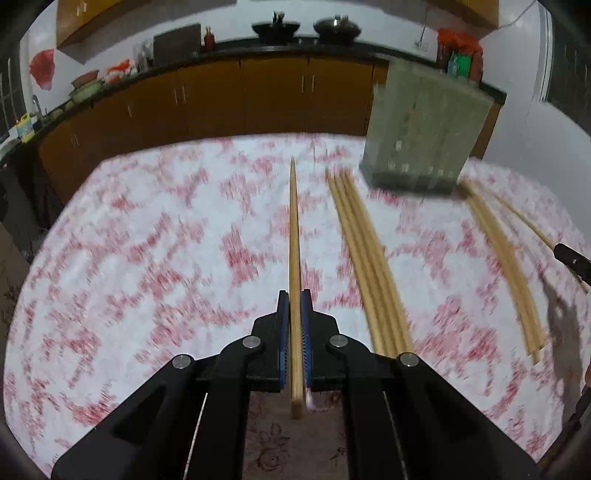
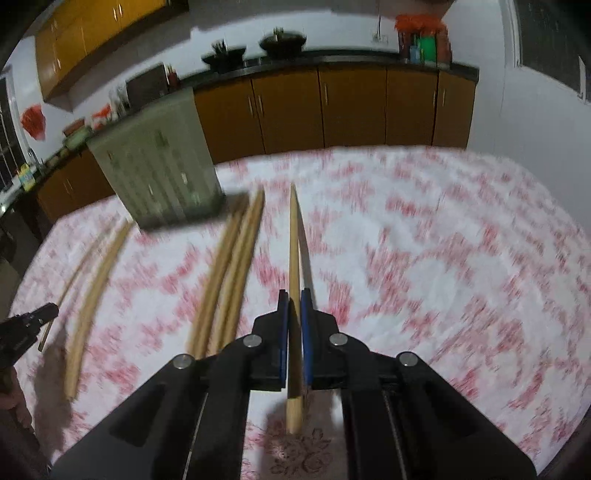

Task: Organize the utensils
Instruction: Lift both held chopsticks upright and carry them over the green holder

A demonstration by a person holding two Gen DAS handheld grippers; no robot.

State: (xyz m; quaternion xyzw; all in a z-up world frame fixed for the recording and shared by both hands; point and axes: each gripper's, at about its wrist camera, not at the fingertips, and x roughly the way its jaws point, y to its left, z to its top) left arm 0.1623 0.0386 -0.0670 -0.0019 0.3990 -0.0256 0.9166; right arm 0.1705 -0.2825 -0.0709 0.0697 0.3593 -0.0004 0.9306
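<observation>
the left gripper [image 1: 294, 306] is pinching a single wooden chopstick [image 1: 294, 258] between its blue-padded fingers [image 1: 283, 332], the stick running straight ahead from between them with its tapered tip pointing away over the worktop [image 1: 147, 258], which is wearing a white cloth with a red pattern. the right gripper [image 2: 294, 306] is likewise clamping its own chopstick [image 2: 294, 251] between its blue-padded fingers [image 2: 306, 332], the thick end sticking out behind the grip and the thin end pointing forward. both views are blurring with motion. in the left wrist view, a loose bundle of chopsticks [image 1: 369, 266] is lying on the cloth just to the right of the held stick, and a second group [image 1: 506, 266] is lying farther right, near the tip of the other gripper, which is showing at the frame's right edge. a pale green slotted utensil holder [image 1: 424, 125] is standing upright at the far ends of those sticks. in the right wrist view the same holder [image 2: 159, 162] is standing to the left, with the bundle [image 2: 229, 273] lying in front of it beside the held stick and a further pair [image 2: 92, 295] lying nearer the left edge. brown cabinets [image 1: 221, 99] under a dark counter are running along the back wall, with woks [image 1: 275, 29] sitting on top.
</observation>
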